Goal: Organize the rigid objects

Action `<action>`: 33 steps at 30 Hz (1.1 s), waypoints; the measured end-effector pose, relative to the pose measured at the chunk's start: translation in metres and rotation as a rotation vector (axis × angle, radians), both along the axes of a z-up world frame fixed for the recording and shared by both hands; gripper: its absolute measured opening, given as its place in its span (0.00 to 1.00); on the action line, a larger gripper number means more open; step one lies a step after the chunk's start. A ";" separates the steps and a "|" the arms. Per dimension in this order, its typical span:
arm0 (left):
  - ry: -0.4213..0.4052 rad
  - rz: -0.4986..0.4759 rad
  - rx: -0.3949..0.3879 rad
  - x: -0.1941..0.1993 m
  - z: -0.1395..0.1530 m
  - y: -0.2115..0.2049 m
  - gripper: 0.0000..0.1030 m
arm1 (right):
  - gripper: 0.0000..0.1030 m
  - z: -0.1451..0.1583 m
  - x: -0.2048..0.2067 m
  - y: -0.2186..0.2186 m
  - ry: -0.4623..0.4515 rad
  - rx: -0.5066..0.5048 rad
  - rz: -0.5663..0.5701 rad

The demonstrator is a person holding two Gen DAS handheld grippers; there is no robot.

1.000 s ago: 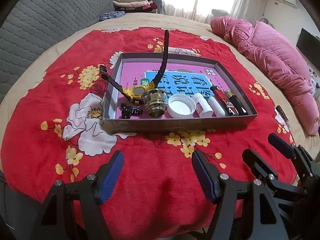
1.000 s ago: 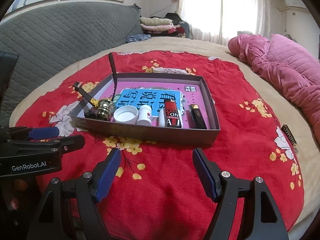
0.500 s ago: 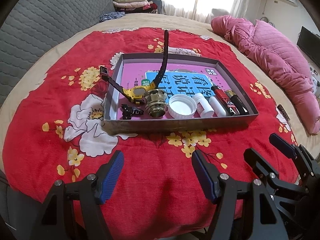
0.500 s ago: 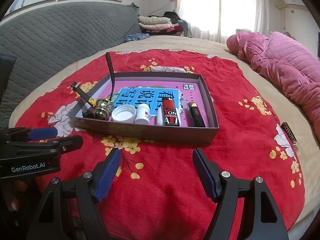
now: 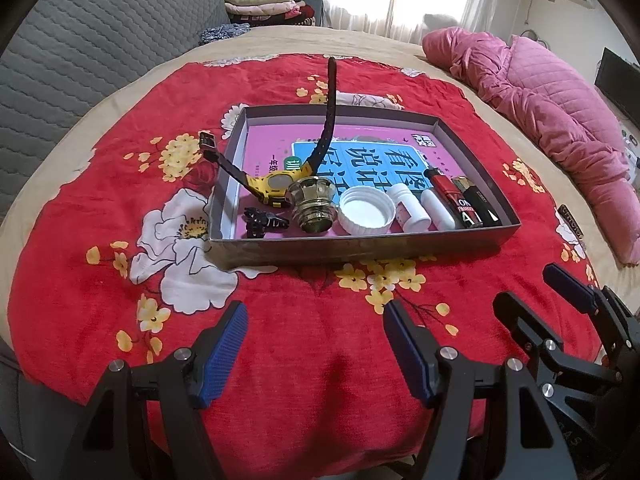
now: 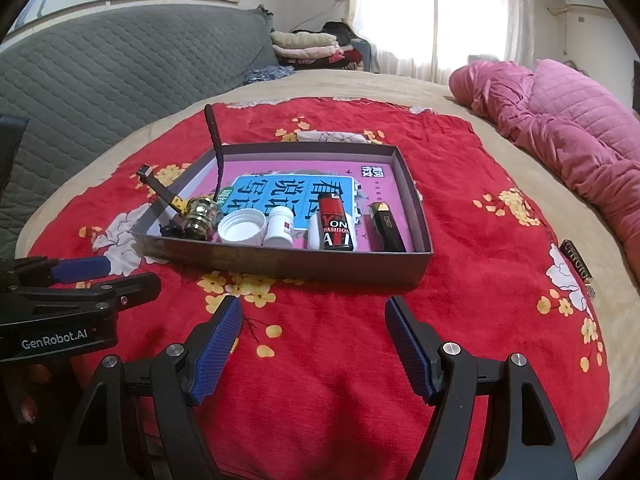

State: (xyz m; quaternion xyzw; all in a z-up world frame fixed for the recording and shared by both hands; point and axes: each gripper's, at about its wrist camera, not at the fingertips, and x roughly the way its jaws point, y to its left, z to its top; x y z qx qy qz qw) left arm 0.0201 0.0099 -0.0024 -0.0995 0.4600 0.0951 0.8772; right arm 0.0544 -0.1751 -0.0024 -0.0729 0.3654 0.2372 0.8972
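Bedroom setup: a bed with a plush red floral blanket [image 5: 280,340] on it and a pink quilted duvet [image 6: 568,120] bunched along its right edge. Left tongs [image 5: 314,350] and right tongs [image 6: 314,344] both hover released and empty over the blanket's near edge, ribbed blue pads spread wide.

Just past them sits a shallow grey cardboard tray [image 5: 360,250], and the rigid stuff is lined up along its near wall. From the left corner: a black hair claw [image 5: 262,222], a faceted brassy glass knob [image 5: 314,206], an upturned white ribbed cap [image 5: 366,212], a little white pill bottle [image 6: 280,226], a red lighter [image 6: 334,222] and a black lighter [image 6: 386,226]. A yellow watch [image 5: 276,186] hangs its stiff strap over the tray's left wall.

Looks basically sorted to me. If anything needs fixing it's the watch: pinch the case, not the springy strap, and come straight down so the knob doesn't roll.
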 end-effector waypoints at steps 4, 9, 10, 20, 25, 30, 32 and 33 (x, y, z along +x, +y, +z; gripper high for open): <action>0.004 -0.002 0.003 0.000 0.000 0.000 0.67 | 0.73 0.000 0.000 0.000 0.000 -0.003 0.000; 0.008 -0.002 0.006 0.000 -0.001 -0.001 0.68 | 0.73 0.000 0.000 0.000 -0.004 -0.004 -0.003; 0.008 -0.002 0.006 0.000 -0.001 -0.001 0.67 | 0.73 0.000 -0.001 -0.001 -0.005 -0.004 -0.004; 0.013 0.005 0.013 0.000 -0.002 0.001 0.67 | 0.73 0.001 0.000 -0.001 -0.005 -0.004 -0.006; 0.011 0.012 0.023 -0.001 -0.001 0.002 0.68 | 0.73 0.001 -0.001 -0.003 -0.003 -0.003 -0.010; 0.016 0.015 0.025 0.001 -0.003 0.003 0.68 | 0.73 0.001 0.000 -0.003 0.000 -0.002 -0.016; 0.011 0.016 0.028 0.001 -0.004 0.004 0.67 | 0.73 0.001 0.000 -0.004 0.001 -0.002 -0.017; 0.006 0.015 0.032 0.001 -0.004 0.005 0.68 | 0.73 0.001 0.000 -0.004 0.003 -0.001 -0.019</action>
